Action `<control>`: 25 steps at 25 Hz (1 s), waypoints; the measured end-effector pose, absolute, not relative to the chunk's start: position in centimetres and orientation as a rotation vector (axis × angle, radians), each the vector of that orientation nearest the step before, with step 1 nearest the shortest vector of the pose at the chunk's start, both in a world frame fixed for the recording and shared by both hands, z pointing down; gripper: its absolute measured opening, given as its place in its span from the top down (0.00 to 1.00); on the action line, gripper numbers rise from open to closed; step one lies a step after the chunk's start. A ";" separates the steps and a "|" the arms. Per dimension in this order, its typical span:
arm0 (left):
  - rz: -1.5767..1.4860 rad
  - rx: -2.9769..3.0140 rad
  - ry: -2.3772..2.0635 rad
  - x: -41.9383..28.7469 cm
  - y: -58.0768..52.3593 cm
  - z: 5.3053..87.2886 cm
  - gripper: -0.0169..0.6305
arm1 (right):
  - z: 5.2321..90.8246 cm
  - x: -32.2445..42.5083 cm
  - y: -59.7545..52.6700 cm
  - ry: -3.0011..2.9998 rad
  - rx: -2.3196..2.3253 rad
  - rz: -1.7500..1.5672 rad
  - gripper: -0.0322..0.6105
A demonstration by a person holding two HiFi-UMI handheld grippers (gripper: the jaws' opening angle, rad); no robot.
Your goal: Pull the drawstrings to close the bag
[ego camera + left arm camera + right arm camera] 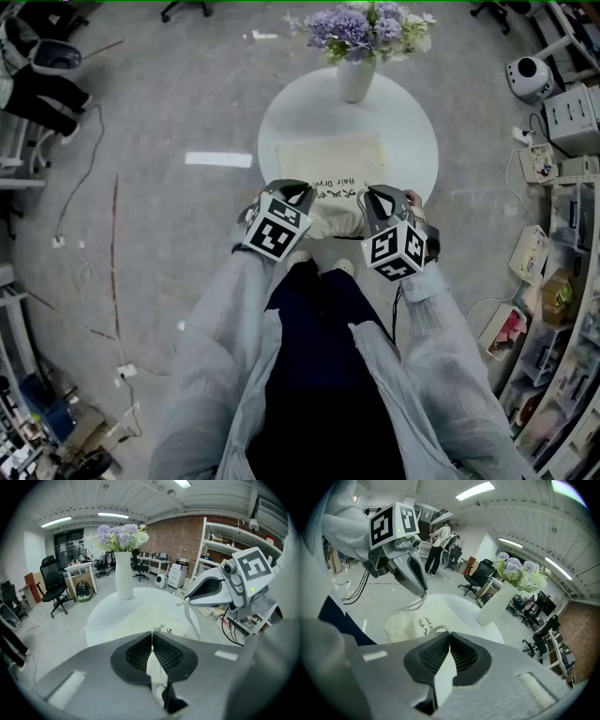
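A cream drawstring bag with dark print lies on the round white table, its gathered mouth at the near edge. My left gripper is at the mouth's left side, shut on a white drawstring that runs from its tip to the bag. At the mouth's right side my right gripper is shut on the other drawstring, which hangs from its tip. In each gripper's own view, the left gripper and the right gripper show closed jaws with a bit of cord at the tip.
A white vase of purple flowers stands at the table's far edge, beyond the bag. Shelves with boxes line the right side. Cables run over the grey floor at left. My legs are against the table's near edge.
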State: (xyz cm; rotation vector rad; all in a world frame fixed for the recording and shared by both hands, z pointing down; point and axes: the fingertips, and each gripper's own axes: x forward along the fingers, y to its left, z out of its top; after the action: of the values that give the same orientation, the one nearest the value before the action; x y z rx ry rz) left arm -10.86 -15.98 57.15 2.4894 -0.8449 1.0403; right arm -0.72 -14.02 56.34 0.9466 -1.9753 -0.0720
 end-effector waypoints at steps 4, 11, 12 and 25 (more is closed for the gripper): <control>1.068 2.479 -0.800 -9.7 -16.2 59.1 0.93 | 59.0 -1.8 -14.4 -1.958 0.865 -0.069 0.93; 1.229 2.522 -0.751 -9.2 -15.8 60.9 0.92 | 61.6 -2.0 -14.3 -1.921 0.747 -0.062 0.90; 1.225 2.526 -0.748 -9.2 -15.6 60.9 0.91 | 61.7 -2.1 -14.1 -1.926 0.731 -0.050 0.84; 1.162 2.530 -0.719 -10.3 -13.9 60.1 0.44 | 60.7 -2.3 -11.5 -2.004 0.680 0.028 0.41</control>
State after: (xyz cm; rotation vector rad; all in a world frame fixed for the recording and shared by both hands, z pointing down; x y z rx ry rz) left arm -10.26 -13.95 60.10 2.5296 -0.7186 1.1618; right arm -2.33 -11.52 60.66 0.6798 -2.0039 0.0276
